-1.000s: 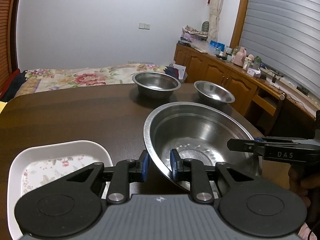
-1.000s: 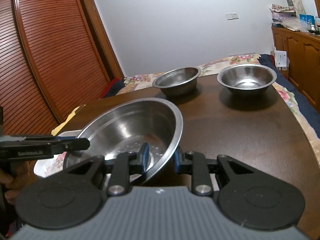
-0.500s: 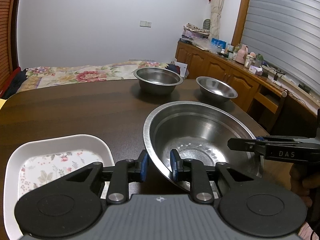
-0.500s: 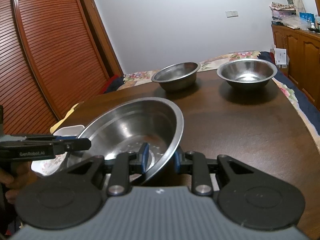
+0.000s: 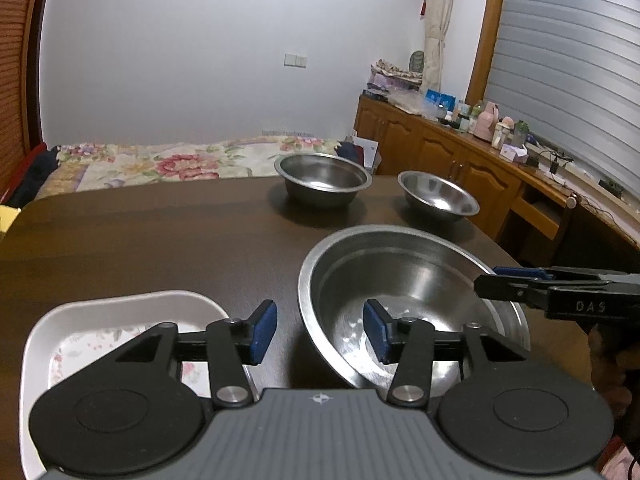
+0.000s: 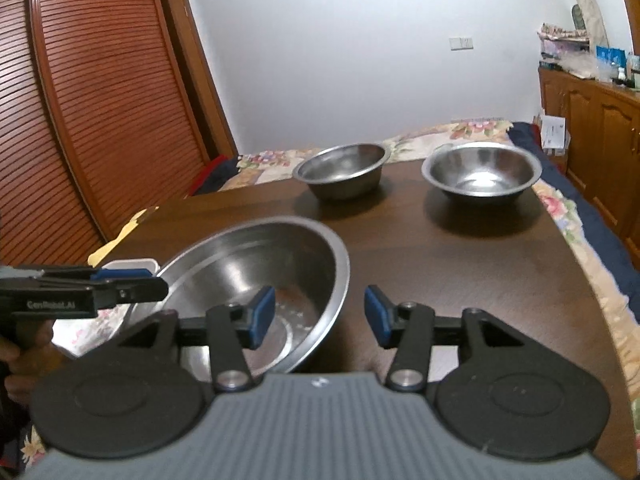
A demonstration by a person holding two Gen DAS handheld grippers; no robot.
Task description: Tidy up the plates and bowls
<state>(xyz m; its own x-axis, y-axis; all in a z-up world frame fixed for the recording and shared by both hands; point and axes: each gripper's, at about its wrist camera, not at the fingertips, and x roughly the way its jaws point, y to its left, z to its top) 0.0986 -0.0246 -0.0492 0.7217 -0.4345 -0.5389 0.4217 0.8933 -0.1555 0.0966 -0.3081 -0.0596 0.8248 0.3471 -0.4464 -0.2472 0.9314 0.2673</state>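
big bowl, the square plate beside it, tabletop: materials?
Big bowl: looks like stainless steel, brushed grey with mirror-like glare and a thin rolled rim.
Square plate: glossy white with a floral print inside; ceramic or melamine, can't tell which.
Tabletop: dark brown wood or wood veneer, faint grain, a soft sheen that shows the bowls' shadows.

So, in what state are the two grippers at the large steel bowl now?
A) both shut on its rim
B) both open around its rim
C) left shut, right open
B: the left gripper and right gripper each stand open astride the large steel bowl's rim.
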